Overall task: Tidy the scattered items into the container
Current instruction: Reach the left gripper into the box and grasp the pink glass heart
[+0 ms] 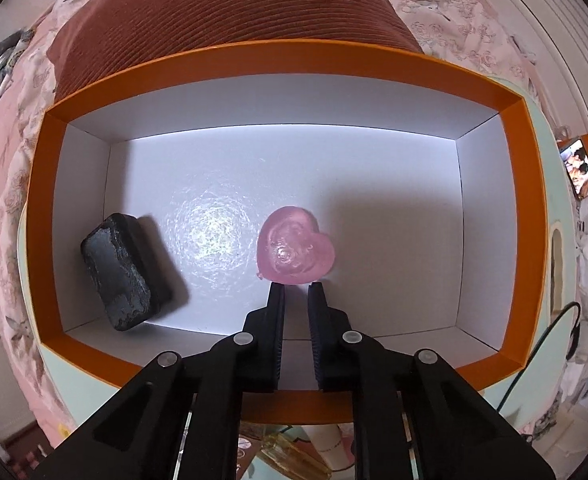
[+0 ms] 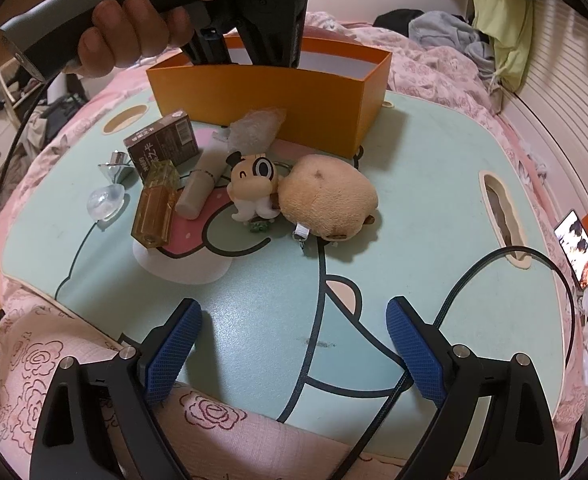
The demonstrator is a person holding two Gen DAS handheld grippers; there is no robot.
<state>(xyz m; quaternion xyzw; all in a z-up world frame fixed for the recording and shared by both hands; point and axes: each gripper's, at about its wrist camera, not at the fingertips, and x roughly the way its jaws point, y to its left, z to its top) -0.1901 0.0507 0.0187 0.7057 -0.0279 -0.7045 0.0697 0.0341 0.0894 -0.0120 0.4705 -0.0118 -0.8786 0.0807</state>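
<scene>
Two fingers of the left gripper (image 1: 296, 286) drawn close together, nothing pinched between them, pointing straight down inside the orange box (image 1: 277, 60). Just past the tips, flat on the white floor, the pink heart (image 1: 294, 246); cannot tell whether the tips touch its near edge. Further left, by the left wall, a black block (image 1: 123, 276), well apart from the heart. Judged from that: drop done, withdrawal next. Lift straight up rather than sideways, so as not to nudge the heart or clip the near wall, and clear the rim fully before swinging toward the near side. Keep the hand (image 2: 133, 28) level on the handle on the way out. Meanwhile, right gripper (image 2: 294, 308) spread wide and empty, low over the near part of the pale green mat (image 2: 414, 200), a black cable (image 2: 554, 272) trailing on the right. Between it and the box, plenty left to tidy: a tan plush (image 2: 328, 200) touching a small cartoon figurine (image 2: 253, 184), an amber bottle (image 2: 155, 204), a pale tube (image 2: 199, 188), a brown carton (image 2: 161, 142) and a clear piece (image 2: 103, 200) at the far left. Probably best to take the plush first: soft, broad, nearest, easy for wide fingers. Approach from above and mind the figurine leaning against it.
</scene>
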